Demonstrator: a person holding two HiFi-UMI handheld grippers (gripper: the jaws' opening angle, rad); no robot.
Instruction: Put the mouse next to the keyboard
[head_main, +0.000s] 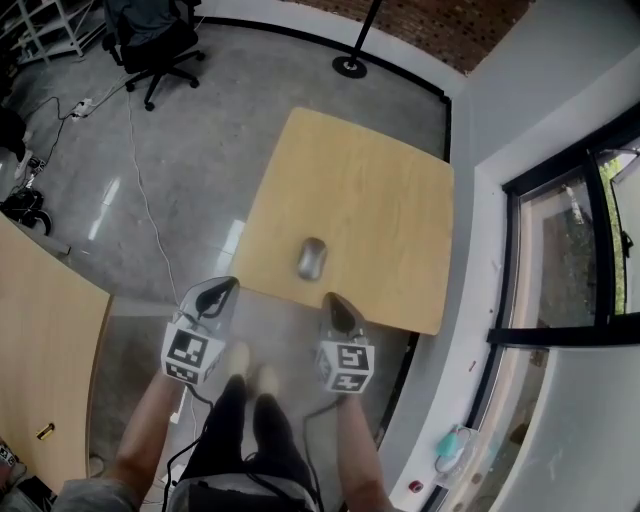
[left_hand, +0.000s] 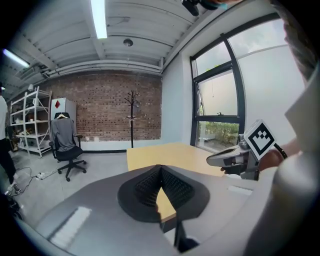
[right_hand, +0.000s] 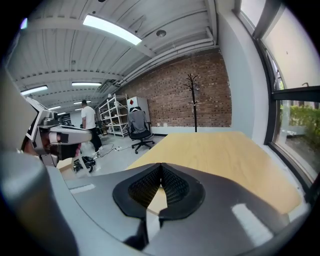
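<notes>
Just ahead of right gripper (head_main: 331, 298): mouse (head_main: 311, 259), lengthwise away; farther from left gripper (head_main: 229, 285); all jaws pressed together, empty

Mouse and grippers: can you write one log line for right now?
mouse: on table, not held | left gripper: jaws shut, empty | right gripper: jaws shut, empty | keyboard: not in view

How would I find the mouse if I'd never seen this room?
Look for the light wooden table beside the big window. Near its edge closest to the person lies the mouse. It is a small grey oval, and the only thing on the tabletop.
</notes>
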